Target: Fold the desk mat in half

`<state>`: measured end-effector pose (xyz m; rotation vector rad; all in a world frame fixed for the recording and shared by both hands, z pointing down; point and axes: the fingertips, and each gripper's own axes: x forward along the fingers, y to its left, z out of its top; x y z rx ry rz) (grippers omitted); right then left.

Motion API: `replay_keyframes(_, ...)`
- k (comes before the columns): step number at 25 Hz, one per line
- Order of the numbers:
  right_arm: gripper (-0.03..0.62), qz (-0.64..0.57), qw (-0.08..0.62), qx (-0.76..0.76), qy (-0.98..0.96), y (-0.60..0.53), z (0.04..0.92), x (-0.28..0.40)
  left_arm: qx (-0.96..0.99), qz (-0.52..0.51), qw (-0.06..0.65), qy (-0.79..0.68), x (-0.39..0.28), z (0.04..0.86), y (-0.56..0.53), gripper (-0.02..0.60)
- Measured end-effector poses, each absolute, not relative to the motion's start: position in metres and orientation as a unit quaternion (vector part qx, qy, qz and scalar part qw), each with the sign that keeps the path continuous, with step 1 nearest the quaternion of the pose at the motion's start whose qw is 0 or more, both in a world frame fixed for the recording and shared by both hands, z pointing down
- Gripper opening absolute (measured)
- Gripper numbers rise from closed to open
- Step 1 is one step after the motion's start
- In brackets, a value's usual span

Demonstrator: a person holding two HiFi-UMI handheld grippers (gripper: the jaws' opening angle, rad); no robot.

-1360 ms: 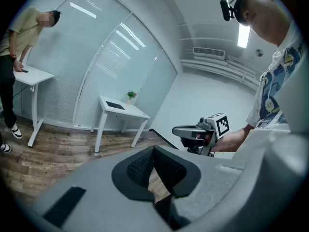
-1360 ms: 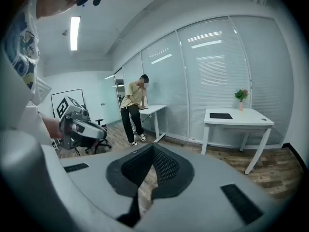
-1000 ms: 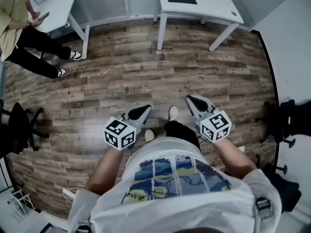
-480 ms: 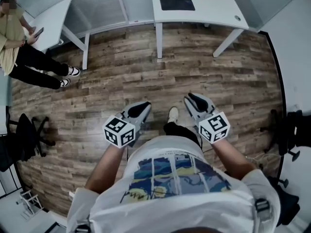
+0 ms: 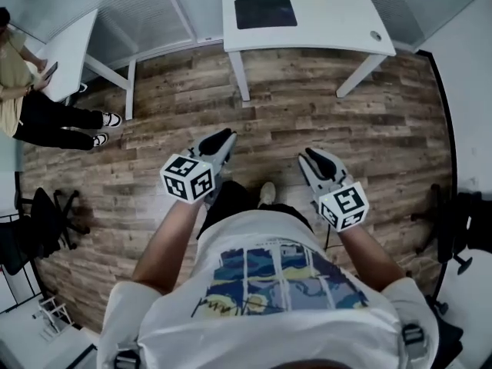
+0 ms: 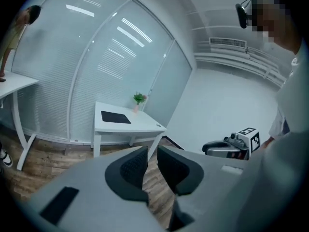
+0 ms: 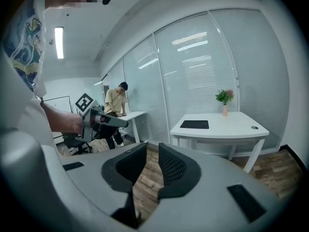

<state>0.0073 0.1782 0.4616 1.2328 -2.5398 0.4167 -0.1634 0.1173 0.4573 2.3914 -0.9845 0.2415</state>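
Across the wooden floor [image 5: 154,121], well ahead of both grippers, the desk mat [image 5: 265,12] lies flat on the white desk [image 5: 338,21], long axis crosswise, roughly equidistant from the left gripper [image 5: 219,139], whose empty jaws have just been opening, and the right gripper [image 5: 311,158], jaws slightly apart, empty.

tools: two – left tool [image 5: 219,138], right tool [image 5: 310,157].
marker cubes: two – left cube [image 5: 188,179], right cube [image 5: 344,206].
worktops: two – centre worktop [image 5: 338,14], side worktop [image 5: 73,41].
mat [image 5: 265,11]: one.
plant [image 7: 223,97]: one.
black chairs: two – left chair [image 5: 38,217], right chair [image 5: 461,221].
bystander [image 5: 31,106]: one.
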Motion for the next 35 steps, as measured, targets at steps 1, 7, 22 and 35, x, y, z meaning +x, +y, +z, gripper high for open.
replay_keyframes(1,0.078,0.148,0.146,0.431,-0.878,0.170,0.462,0.014,0.885,0.090,0.270,-0.369,-0.159,0.460,0.102,0.051)
replay_keyframes(7,0.078,0.151,0.144,0.445,-0.871,0.118,0.469,0.037,0.867,0.093,0.292,-0.392,-0.150,0.495,0.000,0.055)
replay_keyframes(22,0.074,0.175,0.193,0.500,-0.826,-0.066,0.470,0.071,0.836,0.147,0.300,-0.436,-0.131,0.579,-0.291,0.106)
replay_keyframes(35,0.071,0.198,0.206,0.526,-0.801,-0.154,0.484,0.106,0.771,0.211,0.333,-0.500,-0.144,0.671,-0.421,0.149)
